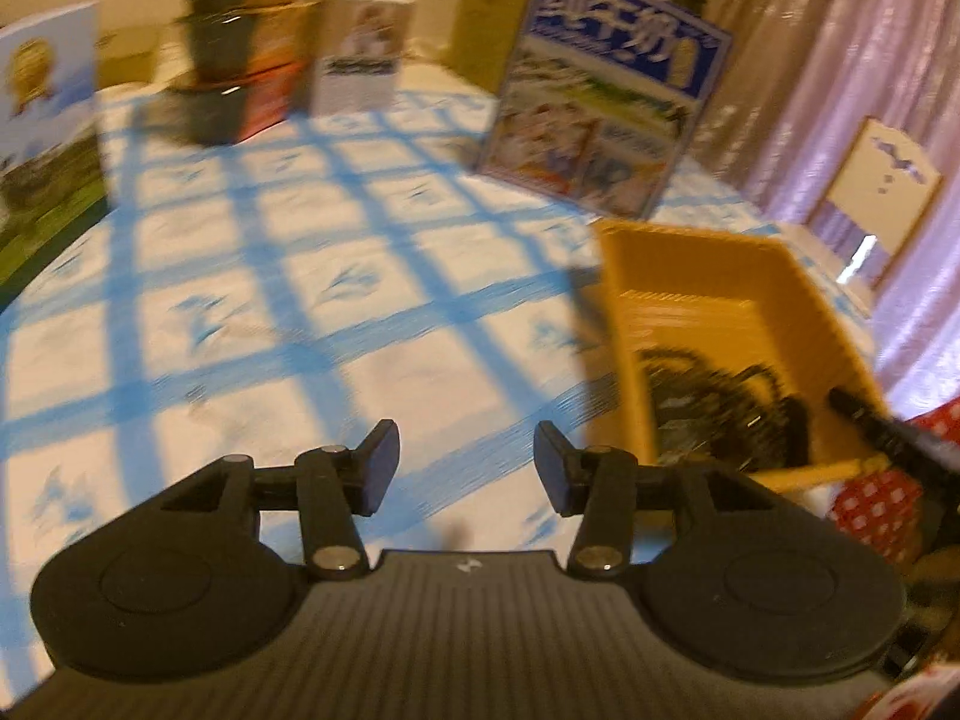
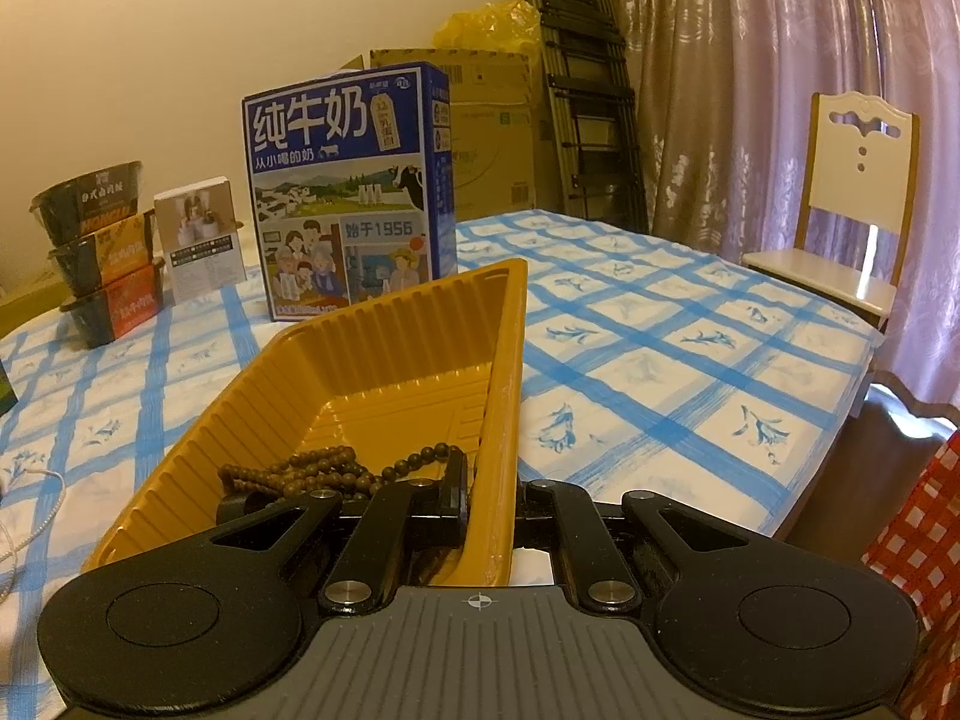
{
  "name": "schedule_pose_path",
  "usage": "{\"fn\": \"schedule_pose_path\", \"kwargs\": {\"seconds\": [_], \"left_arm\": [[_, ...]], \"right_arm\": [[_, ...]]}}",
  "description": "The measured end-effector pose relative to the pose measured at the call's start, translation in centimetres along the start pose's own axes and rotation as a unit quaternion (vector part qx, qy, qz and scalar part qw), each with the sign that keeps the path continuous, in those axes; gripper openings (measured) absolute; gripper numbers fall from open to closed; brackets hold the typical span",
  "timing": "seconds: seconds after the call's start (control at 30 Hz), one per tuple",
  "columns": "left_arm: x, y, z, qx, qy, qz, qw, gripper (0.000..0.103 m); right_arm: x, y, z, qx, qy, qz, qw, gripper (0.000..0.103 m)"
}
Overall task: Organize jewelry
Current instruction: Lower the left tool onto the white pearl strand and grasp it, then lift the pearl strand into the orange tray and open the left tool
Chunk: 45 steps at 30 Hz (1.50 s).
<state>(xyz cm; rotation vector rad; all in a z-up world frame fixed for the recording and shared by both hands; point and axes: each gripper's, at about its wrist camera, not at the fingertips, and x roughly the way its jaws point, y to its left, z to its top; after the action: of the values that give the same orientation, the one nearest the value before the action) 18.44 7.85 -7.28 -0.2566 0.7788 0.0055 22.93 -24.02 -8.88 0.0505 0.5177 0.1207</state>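
Note:
A yellow plastic tray [image 2: 384,360] sits on the blue-checked tablecloth and holds brown bead strings [image 2: 336,468]. My right gripper [image 2: 492,504] is shut on the tray's near right wall, one finger inside and one outside. In the left wrist view the same tray [image 1: 798,288] lies at the right with dark beads [image 1: 720,402] inside, and the right gripper's finger [image 1: 882,426] shows at its rim. My left gripper [image 1: 467,468] is open and empty above the cloth, left of the tray. A thin white chain [image 2: 36,516] lies on the cloth at the far left.
A blue milk carton box [image 2: 348,192] stands behind the tray. Stacked noodle bowls [image 2: 102,252] and a small white box [image 2: 201,240] stand at the back left. A white chair [image 2: 852,198] stands beyond the table's right edge, by the curtains. Red patterned cloth [image 2: 924,546] is at the right.

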Motion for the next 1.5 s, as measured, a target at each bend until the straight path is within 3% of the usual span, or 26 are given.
{"fn": "schedule_pose_path", "kwargs": {"seconds": [0.33, 0.93, 1.13, 1.33, 1.5], "left_arm": [[-2.0, 3.9, -3.8, 0.004, 0.029, 0.066, 0.9974, 0.045], [4.7, 4.7, -1.5, 0.01, 0.042, 0.089, 0.9951, 0.042], [5.9, 3.9, -1.3, 0.053, 0.04, 0.107, 0.992, 0.032], [5.6, 3.5, -1.9, 0.084, 0.038, 0.102, 0.9905, 0.002], [4.2, 3.6, -2.0, 0.09, 0.036, 0.087, 0.9915, 0.002]], "right_arm": [[0.0, -0.3, -0.3, -0.001, 0.008, -0.004, 1.0, 0.009], [0.0, -0.4, -0.3, -0.003, 0.008, -0.005, 1.0, 0.009], [0.1, -0.4, -0.3, -0.003, 0.009, -0.006, 1.0, 0.009], [0.1, -0.5, -0.4, -0.003, 0.009, -0.006, 1.0, 0.009], [0.1, -0.4, -0.4, -0.003, 0.009, -0.006, 1.0, 0.009]]}}
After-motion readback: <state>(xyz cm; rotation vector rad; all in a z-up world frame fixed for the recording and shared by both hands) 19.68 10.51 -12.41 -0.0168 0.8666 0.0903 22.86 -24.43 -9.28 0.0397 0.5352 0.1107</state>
